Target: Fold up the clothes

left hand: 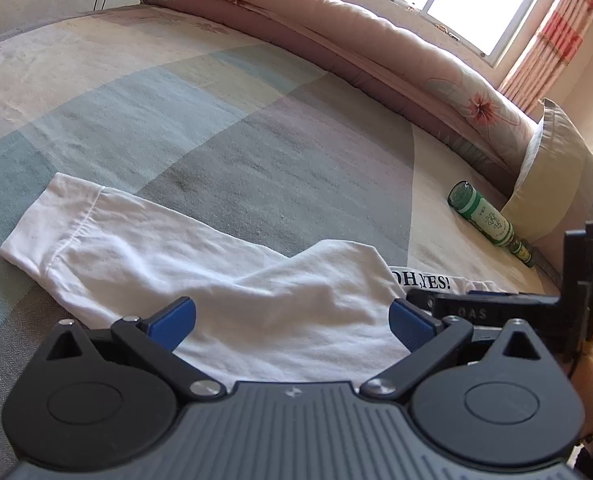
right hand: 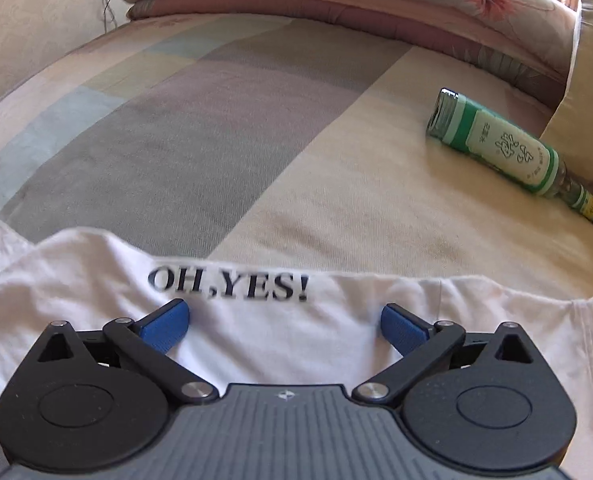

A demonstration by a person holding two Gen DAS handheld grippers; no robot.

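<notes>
White shirt (right hand: 256, 344) lies partly folded on the bed (right hand: 216, 140), one sleeve (left hand: 96, 232) laid out to the side. Left tool (left hand: 292, 320) and right tool (right hand: 284, 320) both gape wide, holding nothing. Judged between folds; next move calls for regrasping an edge.

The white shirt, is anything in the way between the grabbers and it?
No, nothing visible is in the way. The left gripper and right gripper both hang open right over the white shirt. The green bottle lies off to the side on the bed, apart from the shirt.
</notes>
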